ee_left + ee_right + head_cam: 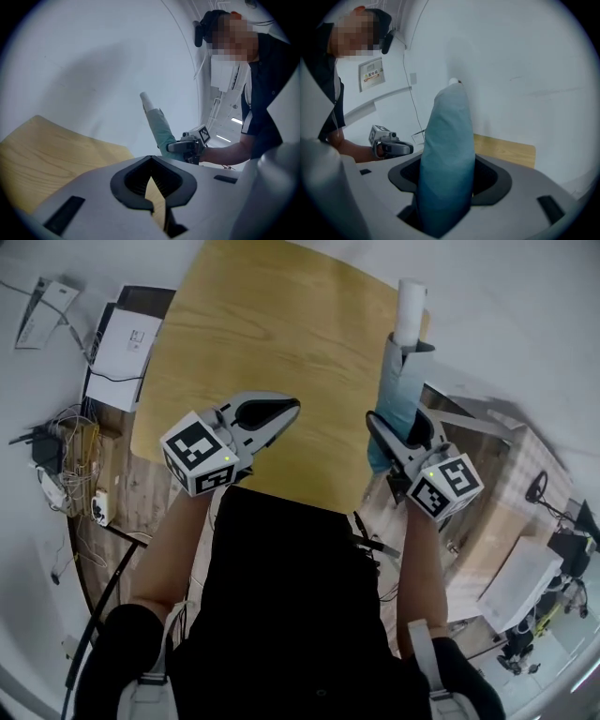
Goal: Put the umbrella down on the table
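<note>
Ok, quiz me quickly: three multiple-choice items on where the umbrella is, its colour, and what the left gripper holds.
1. Where is the umbrella? A on the floor; B in the right gripper; C on a chair.
2. Its fabric colour? A red; B yellow; C teal.
3. The left gripper holds? A nothing; B the umbrella; C a cable.
Answers: B, the right gripper view shows its jaws clamped on it; C, every view shows teal; A, only the table shows between its jaws.
</note>
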